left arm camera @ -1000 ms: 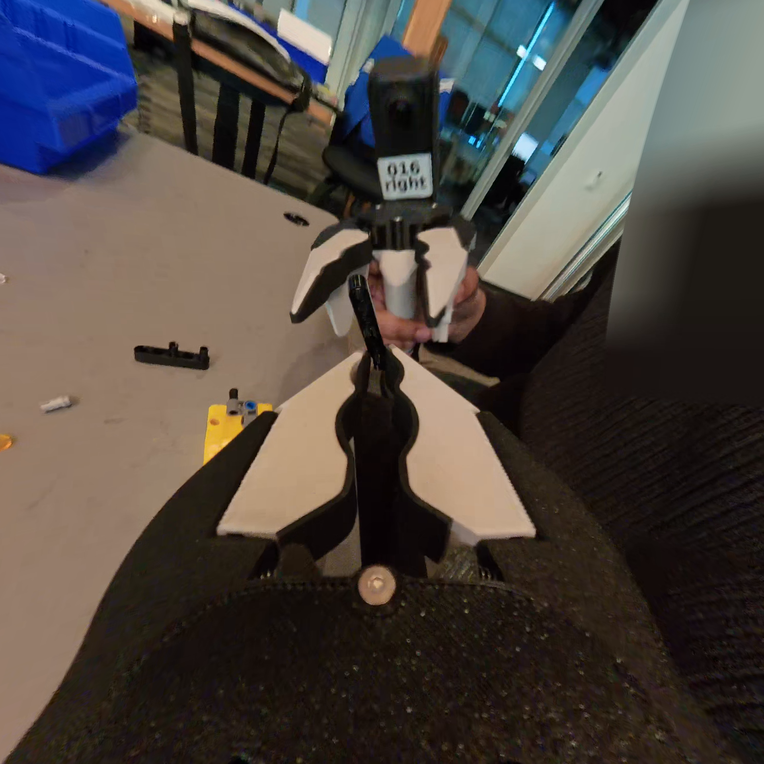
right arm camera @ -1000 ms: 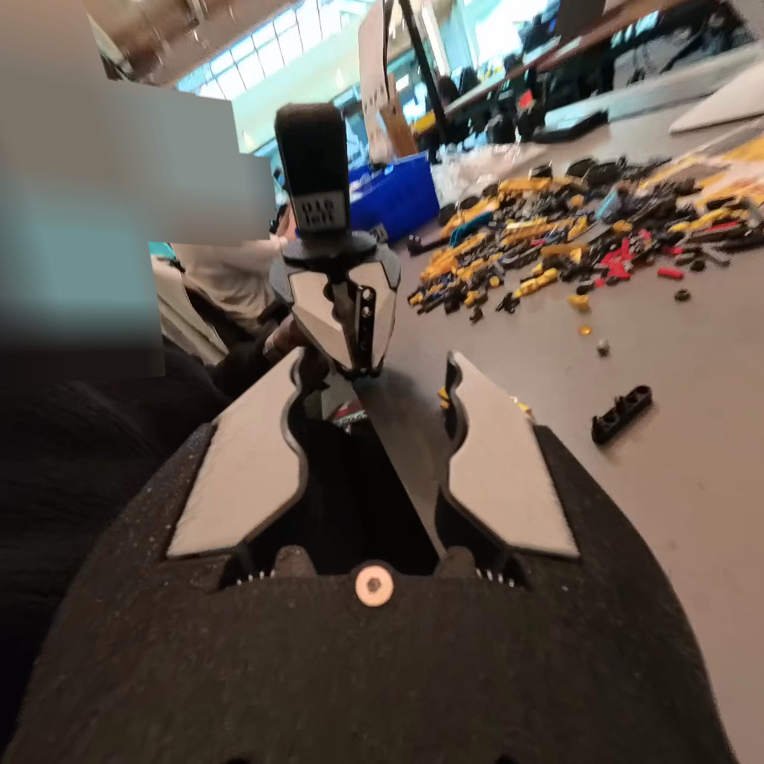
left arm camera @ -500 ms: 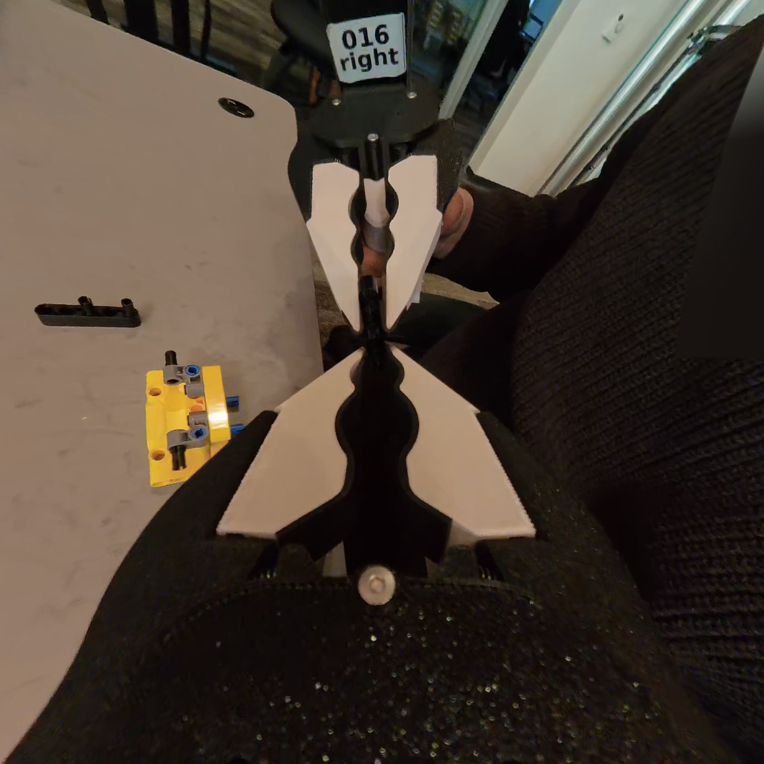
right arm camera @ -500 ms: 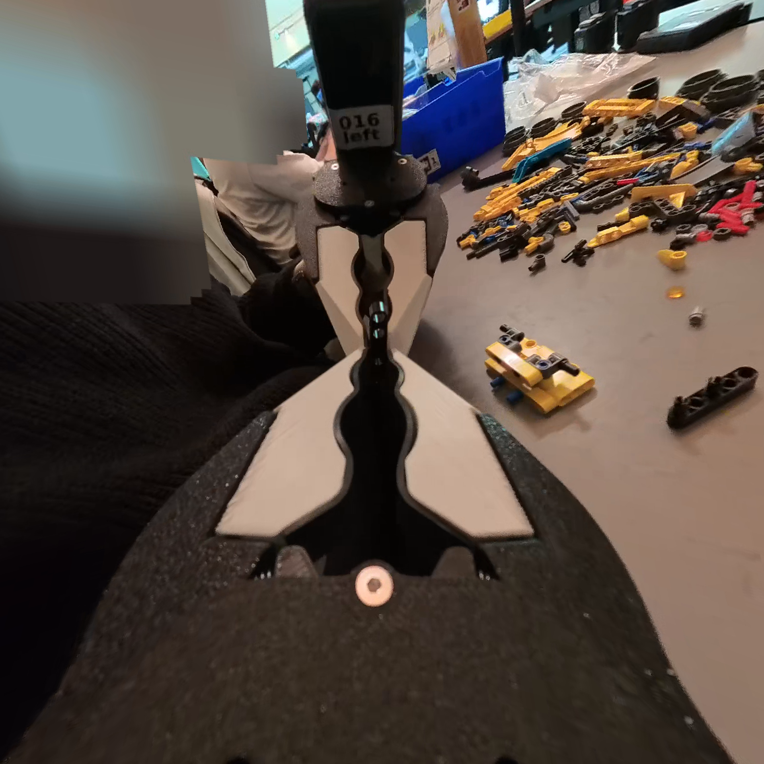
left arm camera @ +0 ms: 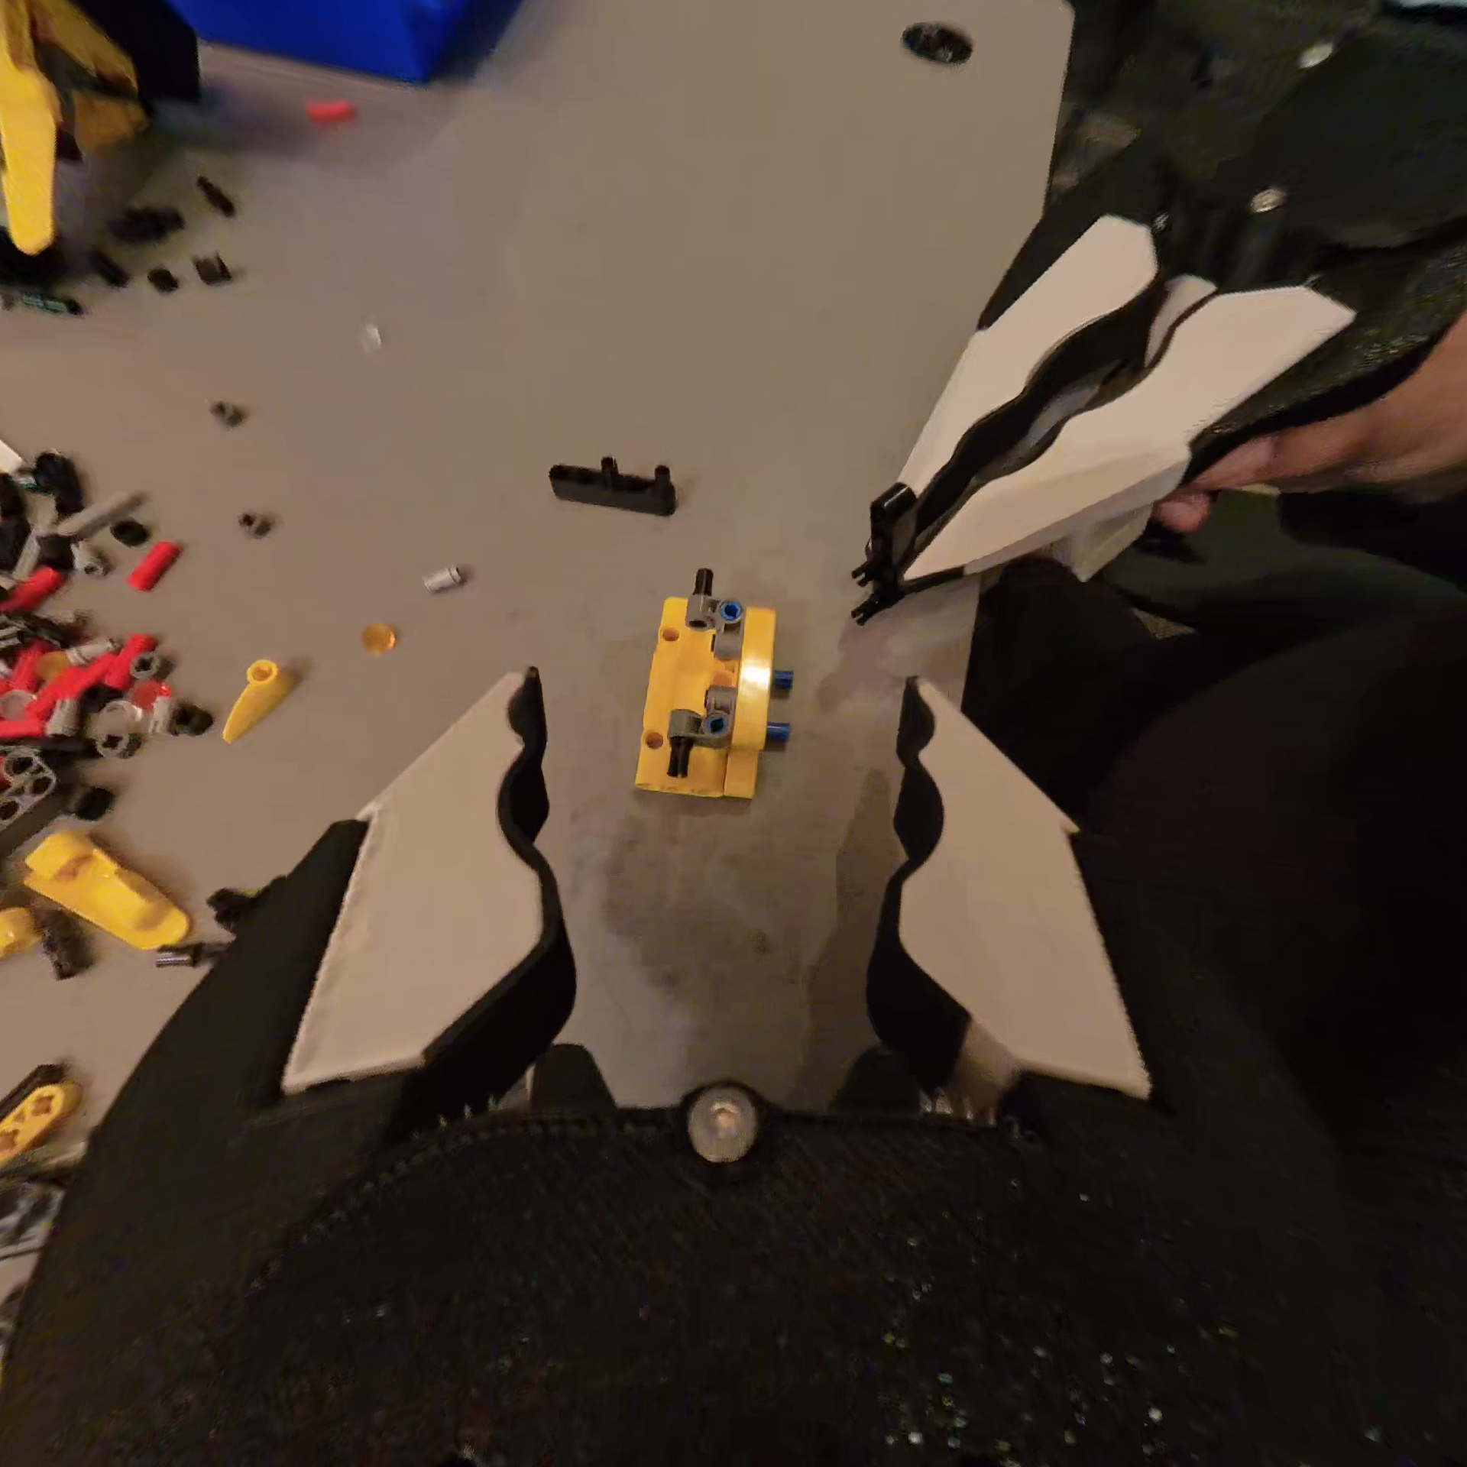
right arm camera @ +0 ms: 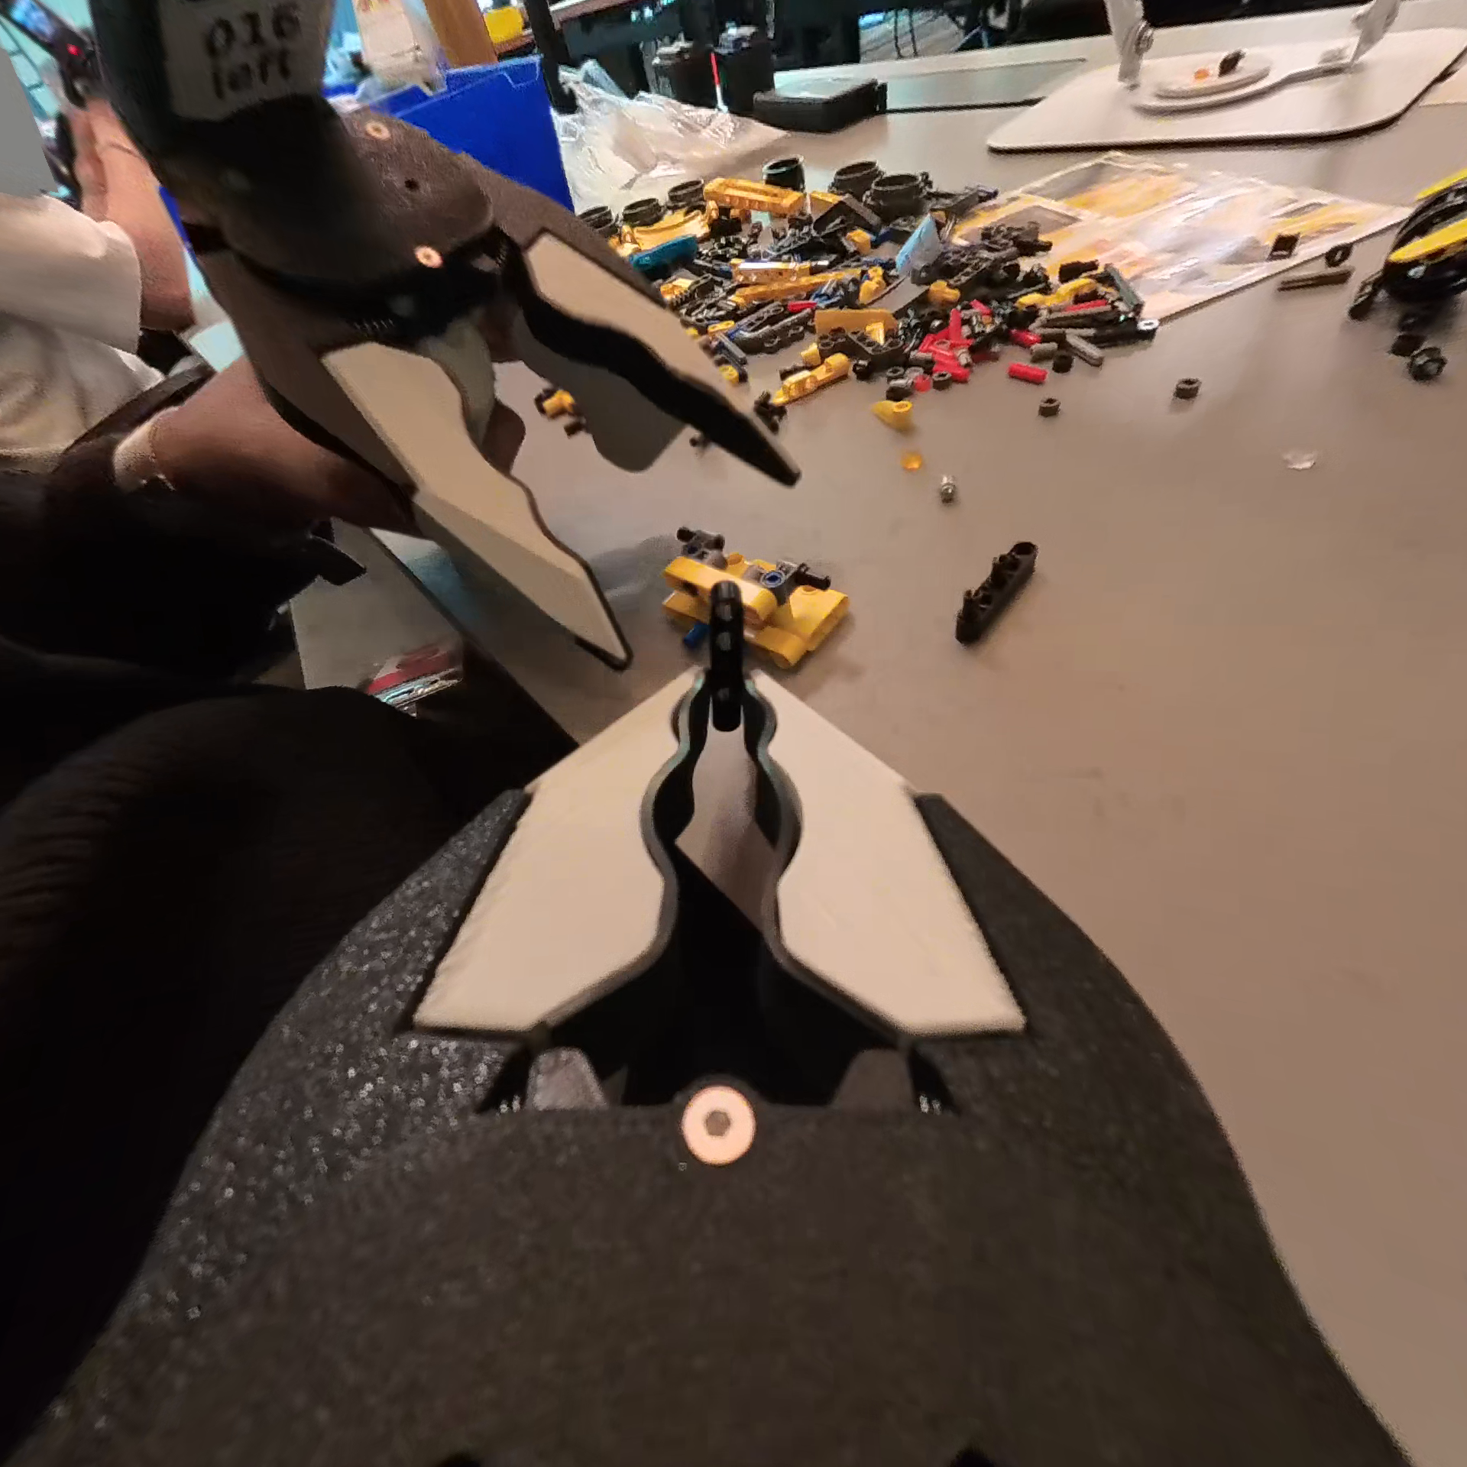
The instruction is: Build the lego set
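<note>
My left gripper (left arm camera: 718, 679) is open and empty, its jaws wide apart above a small yellow block assembly (left arm camera: 706, 698) with grey and blue pins lying on the grey table (left arm camera: 635, 238). My right gripper (right arm camera: 726, 683) is shut on a thin black beam (right arm camera: 724, 643) that sticks out past its tips, held in the air just in front of the assembly (right arm camera: 754, 603). The right gripper (left arm camera: 905, 548) with the beam (left arm camera: 881, 540) also shows at the right of the left wrist view. The open left gripper (right arm camera: 706, 567) shows at upper left in the right wrist view.
A black beam with pins (left arm camera: 611, 484) lies beyond the assembly, also seen in the right wrist view (right arm camera: 996, 591). Loose yellow, red and black pieces (right arm camera: 873, 302) are piled farther back, with a printed sheet (right arm camera: 1151, 222) and a blue bin (right arm camera: 484, 119). The table edge (left arm camera: 972, 635) runs beside a person's dark clothing.
The black beam passed from my left gripper to my right. The right gripper closed on it, the left opened, let go and swung over the table above the yellow assembly.
</note>
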